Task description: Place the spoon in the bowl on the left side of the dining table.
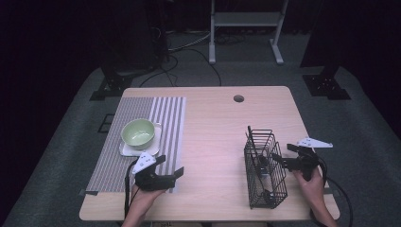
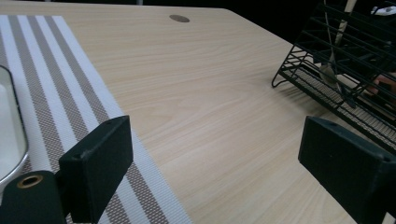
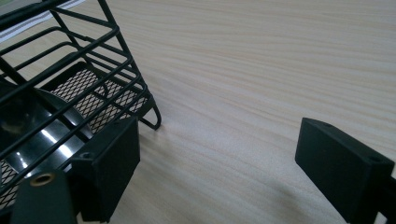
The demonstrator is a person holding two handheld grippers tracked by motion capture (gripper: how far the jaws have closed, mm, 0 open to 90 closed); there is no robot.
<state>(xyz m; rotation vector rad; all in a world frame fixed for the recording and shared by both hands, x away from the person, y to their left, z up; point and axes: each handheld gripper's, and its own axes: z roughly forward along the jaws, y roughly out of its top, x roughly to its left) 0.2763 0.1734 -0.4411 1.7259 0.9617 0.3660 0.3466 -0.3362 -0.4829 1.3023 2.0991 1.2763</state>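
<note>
1. Right tongs (image 1: 280, 159) sit at the right side of the black wire caddy (image 1: 265, 165), jaws wide apart with nothing between them. In the right gripper view one jaw is just beside the caddy's lower wires; whether it touches them, can't tell.
2. Left tongs (image 1: 172, 174) hover low over the counter (image 1: 213, 123) at the right edge of the striped placemat (image 1: 165, 113), jaws also spread wide, gripping nothing.
3. The caddy stands upright at the right of the counter, holding utensils: a slim handle (image 2: 337, 32) rises inside, and a glossy black scoop-like piece (image 3: 32, 140) lies near the mesh floor. Exact types unclear.
4. Green bowl (image 1: 138, 132) sits on a white square plate (image 1: 126, 150) on the placemat, well apart from the caddy.
5. Judgement: approach phase, nothing grasped yet; looks like pulling a utensil from the caddy for the place setting.
6. Next move calls for lifting the right tongs above the caddy rim, coming down on a handle and closing. Entry through the side wires is blocked.
</note>
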